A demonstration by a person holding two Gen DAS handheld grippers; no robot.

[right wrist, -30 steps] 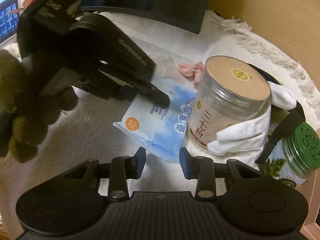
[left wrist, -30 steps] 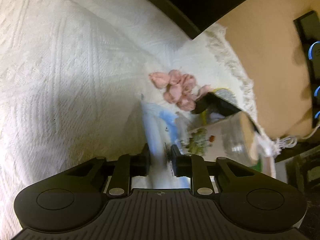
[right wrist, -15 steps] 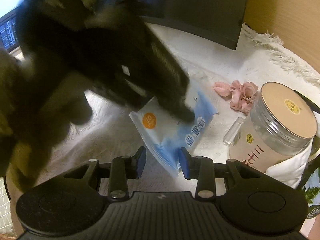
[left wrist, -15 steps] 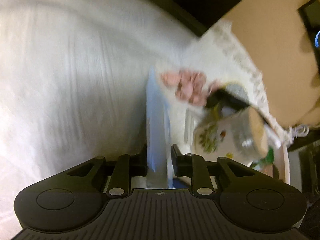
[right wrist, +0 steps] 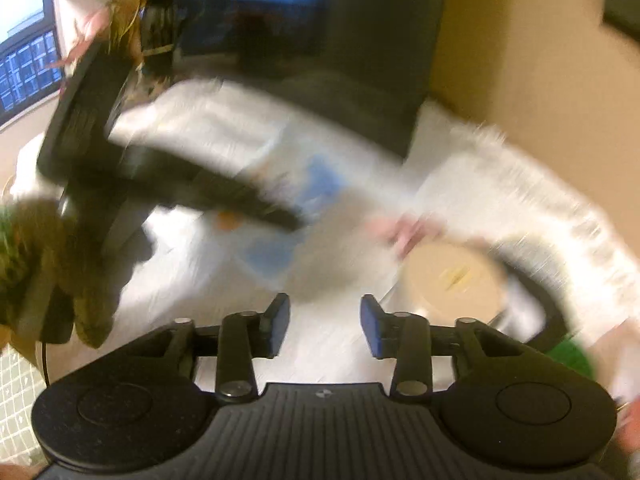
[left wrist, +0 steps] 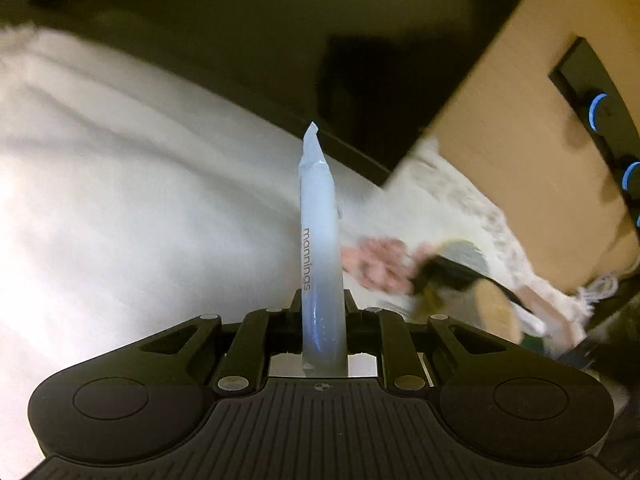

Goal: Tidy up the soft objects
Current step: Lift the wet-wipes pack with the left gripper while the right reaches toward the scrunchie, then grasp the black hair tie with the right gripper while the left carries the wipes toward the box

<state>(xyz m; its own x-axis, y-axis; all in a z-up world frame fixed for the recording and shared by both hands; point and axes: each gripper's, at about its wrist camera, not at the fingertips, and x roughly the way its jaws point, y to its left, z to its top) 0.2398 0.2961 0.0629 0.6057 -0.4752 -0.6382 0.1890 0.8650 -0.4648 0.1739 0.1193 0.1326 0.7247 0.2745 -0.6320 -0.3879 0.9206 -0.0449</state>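
Because the left tool [left wrist: 323, 308] is clenched only on the lower end of the wipes packet [left wrist: 320, 248], which stands edge-on above the white cloth [left wrist: 120, 200] of the worktop, the soft pack could sag or slide out if swung fast. Further right, the pink scrunchie [left wrist: 380, 264] lies on the cloth beside the jar [right wrist: 452, 280]; a low pass might drag it or knock the jar. The right tool [right wrist: 325, 326], jaws just widened, is released and grasping nothing, hovering over the cloth.
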